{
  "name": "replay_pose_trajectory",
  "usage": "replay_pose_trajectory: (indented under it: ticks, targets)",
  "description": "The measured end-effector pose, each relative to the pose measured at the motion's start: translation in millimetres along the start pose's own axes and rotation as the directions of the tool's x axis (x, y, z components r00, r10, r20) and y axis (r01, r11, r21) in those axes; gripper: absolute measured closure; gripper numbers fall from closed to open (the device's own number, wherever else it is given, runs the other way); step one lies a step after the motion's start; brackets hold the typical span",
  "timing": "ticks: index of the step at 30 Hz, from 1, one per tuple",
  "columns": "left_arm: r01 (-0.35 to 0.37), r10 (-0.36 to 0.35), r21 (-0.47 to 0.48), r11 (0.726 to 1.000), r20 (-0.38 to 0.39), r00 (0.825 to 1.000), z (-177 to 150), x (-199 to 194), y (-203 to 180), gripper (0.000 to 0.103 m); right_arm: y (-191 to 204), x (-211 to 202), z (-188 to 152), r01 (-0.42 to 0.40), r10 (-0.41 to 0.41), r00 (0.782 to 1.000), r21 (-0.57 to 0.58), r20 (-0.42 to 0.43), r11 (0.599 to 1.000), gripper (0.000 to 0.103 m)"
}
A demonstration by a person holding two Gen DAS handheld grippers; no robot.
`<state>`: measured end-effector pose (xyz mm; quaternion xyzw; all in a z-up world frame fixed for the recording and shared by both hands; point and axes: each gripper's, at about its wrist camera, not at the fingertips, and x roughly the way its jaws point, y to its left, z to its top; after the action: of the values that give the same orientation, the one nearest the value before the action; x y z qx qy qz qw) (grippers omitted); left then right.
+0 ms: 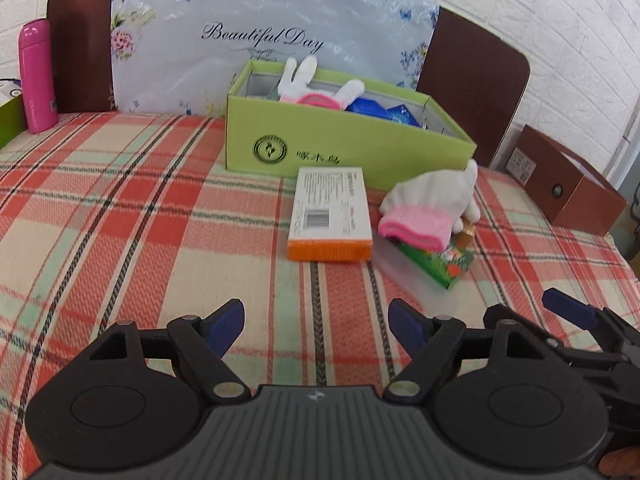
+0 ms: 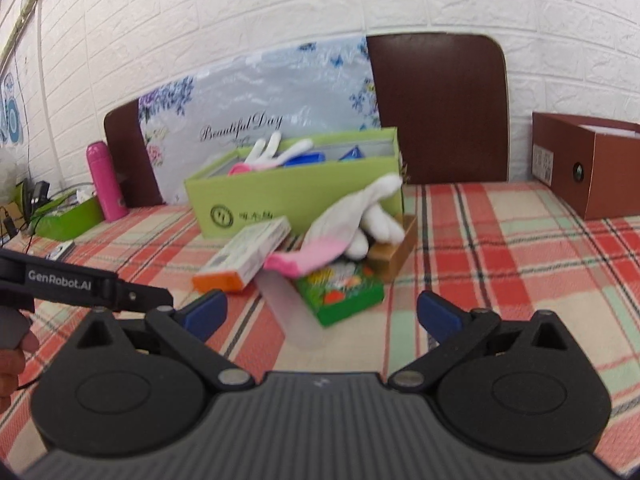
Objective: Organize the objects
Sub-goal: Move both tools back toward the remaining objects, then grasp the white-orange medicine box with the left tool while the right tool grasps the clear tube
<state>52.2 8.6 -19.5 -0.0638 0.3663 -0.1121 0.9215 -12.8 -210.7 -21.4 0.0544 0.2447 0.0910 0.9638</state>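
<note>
You held the left tool [image 1: 316,322] and right tool [image 2: 320,314] spread, both empty, below the orange box [image 1: 329,216] at frame centre.

Right claw [image 2: 320,316]: jaws wide apart, empty, above the red plaid-covered bed [image 2: 500,248]. Ahead, a white knit glove with pink cuff [image 2: 340,228] drapes over a green printed carton [image 2: 340,292], beside an orange-ended white carton [image 2: 248,254]. Behind stands an open green cardboard box [image 2: 296,196].
</note>
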Motion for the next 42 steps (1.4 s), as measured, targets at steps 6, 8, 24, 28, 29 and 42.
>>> replay_pose_trajectory:
  ticks: [6,8,24,28,29,42]
  targets:
    - [-0.099,0.101,0.037,0.994,-0.028,0.995,-5,12,0,0.021,9,14,-17,0.010,-0.012,0.996,-0.026,-0.084,1.000,0.003]
    - [-0.108,0.110,0.036,0.993,-0.038,0.993,-4,15,2,0.021,9,17,-18,0.016,-0.019,0.995,-0.031,-0.097,0.999,0.005]
    - [-0.108,0.109,0.018,0.994,-0.049,0.993,3,22,9,0.021,16,57,-9,-0.011,-0.002,0.988,-0.086,-0.156,0.996,0.034]
    - [-0.109,0.109,0.044,0.993,-0.006,0.994,19,24,2,0.021,17,70,-8,-0.013,-0.005,0.984,-0.103,-0.177,0.995,0.050]
    - [-0.104,0.104,0.050,0.993,0.005,0.995,23,26,1,0.021,18,69,-8,-0.012,-0.009,0.984,-0.113,-0.176,0.994,0.059]
    - [-0.058,0.063,0.095,0.994,-0.049,0.997,55,104,-19,0.028,23,15,-25,-0.090,0.074,0.974,-0.063,-0.215,0.994,0.077]
